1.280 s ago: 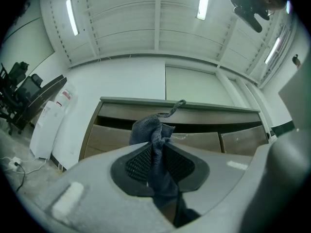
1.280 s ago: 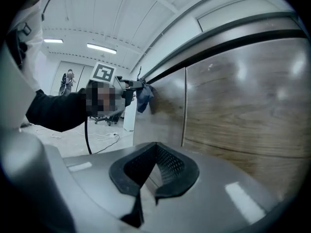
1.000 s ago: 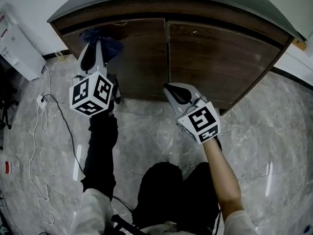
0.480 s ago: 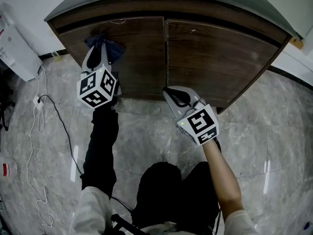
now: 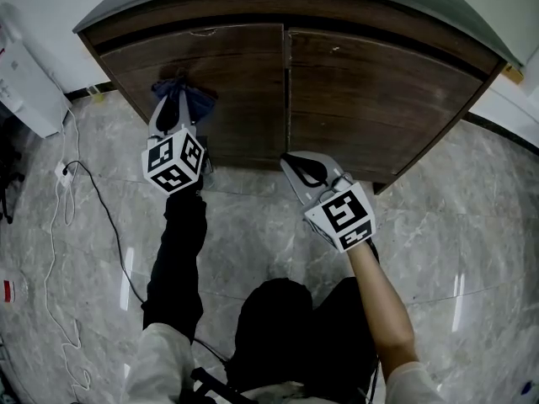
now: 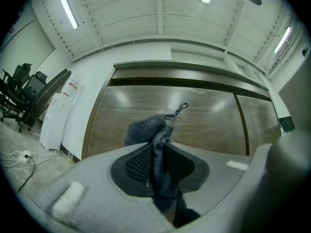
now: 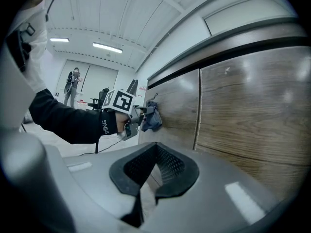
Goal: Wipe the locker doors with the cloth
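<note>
Nearest, the right gripper (image 5: 293, 162) hangs low in front of the right locker door (image 5: 379, 99), its jaws together at the tips with nothing between them. Farther off, the left gripper (image 5: 175, 101) has its jaws clamped on a bunched dark blue cloth (image 5: 199, 101). The cloth lies against the brown wooden left locker door (image 5: 240, 91), near its outer edge.

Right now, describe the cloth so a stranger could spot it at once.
Find the brown wooden locker under the grey top, then its left door. Against that door, the left gripper pinches the cloth: a small dark blue knitted wad, the only soft thing there.
</note>
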### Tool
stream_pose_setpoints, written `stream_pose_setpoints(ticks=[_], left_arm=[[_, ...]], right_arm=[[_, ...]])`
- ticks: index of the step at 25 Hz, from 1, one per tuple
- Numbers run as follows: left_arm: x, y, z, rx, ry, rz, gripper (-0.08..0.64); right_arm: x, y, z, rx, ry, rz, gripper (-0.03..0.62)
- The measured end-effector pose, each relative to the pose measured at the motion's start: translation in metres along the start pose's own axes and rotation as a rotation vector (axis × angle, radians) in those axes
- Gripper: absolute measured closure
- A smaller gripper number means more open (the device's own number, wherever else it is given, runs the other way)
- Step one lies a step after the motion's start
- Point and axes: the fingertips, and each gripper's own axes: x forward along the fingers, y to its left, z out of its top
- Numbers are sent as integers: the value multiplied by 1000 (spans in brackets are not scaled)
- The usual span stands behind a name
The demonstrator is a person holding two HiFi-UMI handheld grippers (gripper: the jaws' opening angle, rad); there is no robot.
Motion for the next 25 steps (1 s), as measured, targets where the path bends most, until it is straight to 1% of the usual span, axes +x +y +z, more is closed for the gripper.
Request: stream_pose_setpoints(ticks=[12,20,25], left_arm=[[-10,9,-63,-18,57,36,489],[-20,16,-119,-49,146,67,489],[-24,21,-142,-71,180,87,489]], right_arm=[[-4,-4,-19,18,23,-20,588],[-7,-4,-30,23,47,-21,588],[-7,-7,-36,24,60,-27,587]])
